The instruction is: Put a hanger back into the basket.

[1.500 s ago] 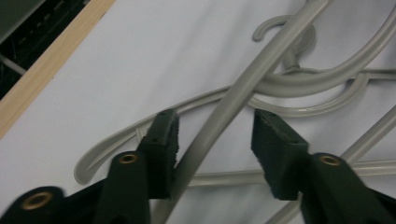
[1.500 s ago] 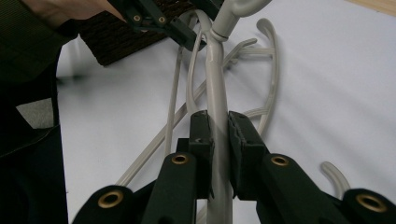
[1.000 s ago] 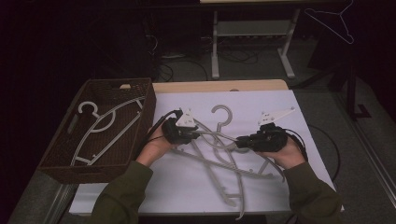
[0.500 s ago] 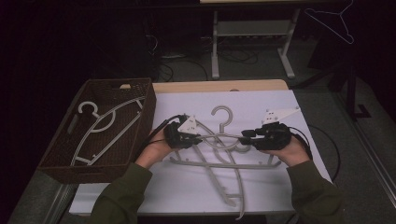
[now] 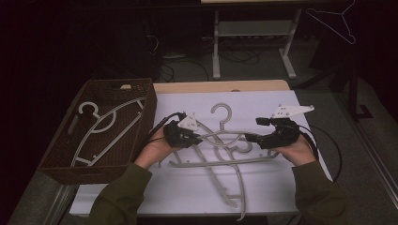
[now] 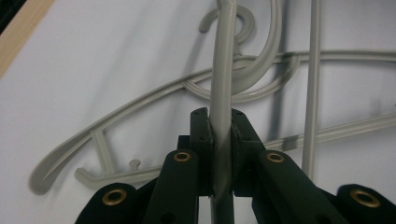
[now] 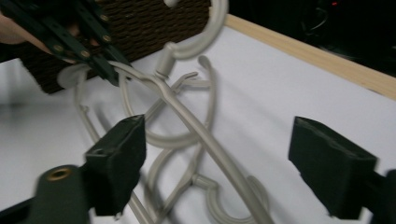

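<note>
the work in hand looks like clearing pale grey plastic coat hangers off the white-covered table (image 5: 187, 192) into the dark brown woven basket (image 5: 145, 110) at the left. one grey hanger (image 5: 101, 127) already lies inside that basket, so part of the job seems done — the rest sits in a tangled heap of grey hangers (image 5: 225, 161) in the middle of the table, near the person.

the left gripper (image 5: 195, 139) has its two black jaws pressed together on the arm of the top grey hanger (image 6: 223, 93); in the left gripper view the bar runs straight up between the pads, and the shadows beneath suggest it is lifted a little off the hangers below. in the right gripper view that same bar crosses above the heap with its hook toward the basket.

the right gripper (image 5: 249, 139) sits at the right end of the heap with its jaws spread wide apart, holding nothing — the gripped hanger's arm passes between them without touching either pad (image 7: 119, 161).

by my reading, one hanger is about halfway to being freed; it has yet to be untangled and carried left to the basket, and at least two more lie under it, though the overlap makes the count uncertain.
</note>
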`<state>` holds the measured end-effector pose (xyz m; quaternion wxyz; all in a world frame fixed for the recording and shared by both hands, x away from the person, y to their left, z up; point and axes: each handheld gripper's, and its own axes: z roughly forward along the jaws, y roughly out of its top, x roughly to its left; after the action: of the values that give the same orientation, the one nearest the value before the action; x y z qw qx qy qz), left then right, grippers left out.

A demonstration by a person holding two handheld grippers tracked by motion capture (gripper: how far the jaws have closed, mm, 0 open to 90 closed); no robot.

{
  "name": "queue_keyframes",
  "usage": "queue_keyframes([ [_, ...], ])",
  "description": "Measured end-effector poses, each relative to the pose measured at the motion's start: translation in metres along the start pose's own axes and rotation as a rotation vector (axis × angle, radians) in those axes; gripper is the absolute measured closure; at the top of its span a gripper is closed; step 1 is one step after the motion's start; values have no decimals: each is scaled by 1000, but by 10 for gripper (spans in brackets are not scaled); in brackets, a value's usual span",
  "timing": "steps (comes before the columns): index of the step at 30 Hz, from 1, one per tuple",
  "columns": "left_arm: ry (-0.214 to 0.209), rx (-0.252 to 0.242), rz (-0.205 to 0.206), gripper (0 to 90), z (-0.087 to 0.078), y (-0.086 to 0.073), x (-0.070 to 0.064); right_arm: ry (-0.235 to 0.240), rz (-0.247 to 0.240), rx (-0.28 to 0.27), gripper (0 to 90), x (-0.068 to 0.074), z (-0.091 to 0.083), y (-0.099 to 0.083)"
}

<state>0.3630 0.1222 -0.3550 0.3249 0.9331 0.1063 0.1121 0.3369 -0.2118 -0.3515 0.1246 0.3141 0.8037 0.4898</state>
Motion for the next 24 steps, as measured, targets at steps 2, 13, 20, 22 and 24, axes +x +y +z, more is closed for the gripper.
queue_keyframes([
  [2,14,6,-17,824,-7,2,2,-17,3,-11,134,0,-2,0],
  [13,77,-24,-127,824,-46,3,19,-90,-2,-56,57,-2,-14,2],
  [20,118,-45,-177,824,-73,1,31,-141,13,-49,0,-7,-19,-1],
  [22,138,-46,-203,824,-82,-1,34,-147,17,-49,0,-8,-20,-3],
  [24,154,-48,-220,824,-90,-4,38,-159,17,-55,0,-9,-21,-4],
])
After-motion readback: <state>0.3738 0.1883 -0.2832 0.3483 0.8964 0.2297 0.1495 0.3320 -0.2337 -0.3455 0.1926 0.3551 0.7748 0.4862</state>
